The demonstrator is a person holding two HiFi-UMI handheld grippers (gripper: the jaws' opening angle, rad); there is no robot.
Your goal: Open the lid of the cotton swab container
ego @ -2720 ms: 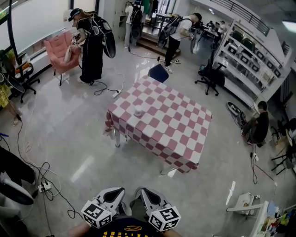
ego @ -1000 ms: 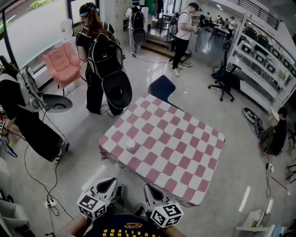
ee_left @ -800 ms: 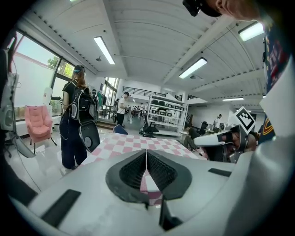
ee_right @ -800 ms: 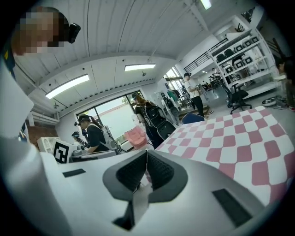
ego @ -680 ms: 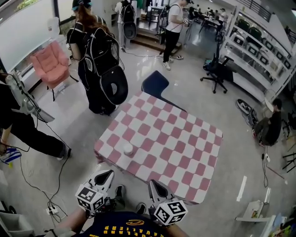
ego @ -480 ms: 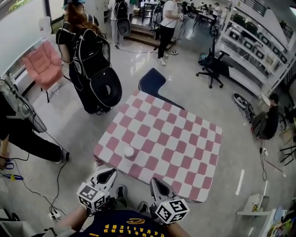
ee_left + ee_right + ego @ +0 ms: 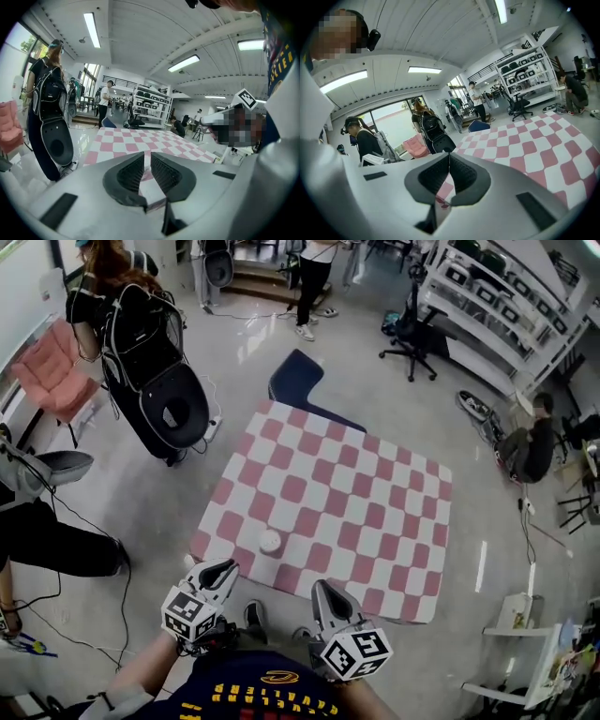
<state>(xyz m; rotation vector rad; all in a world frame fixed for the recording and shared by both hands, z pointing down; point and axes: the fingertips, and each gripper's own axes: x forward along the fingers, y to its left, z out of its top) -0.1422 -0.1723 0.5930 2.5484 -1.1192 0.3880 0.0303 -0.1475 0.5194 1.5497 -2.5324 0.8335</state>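
Note:
The cotton swab container (image 7: pixel 270 541), small, round and white with its lid on, stands near the front left corner of the pink-and-white checkered table (image 7: pixel 375 512). My left gripper (image 7: pixel 223 569) hovers just before that corner, short of the container and a little left of it. Its jaws have just been opening to a narrow slit (image 7: pixel 147 157), with nothing between them. My right gripper (image 7: pixel 322 588) is shut and empty (image 7: pixel 449 157), level with the table's front edge, right of the container. Neither gripper view shows the container.
A dark blue chair (image 7: pixel 294 377) stands at the table's far edge. A person with a black backpack (image 7: pixel 141 343) stands left of the table, near a pink armchair (image 7: pixel 54 376). An office chair (image 7: pixel 411 329), shelves (image 7: pixel 497 282) and a crouching person (image 7: pixel 531 448) are at the right.
The table has come nearer and sits lower in the head view. Both grippers have moved forward to its front edge, the left one reaching further and now close to the container.

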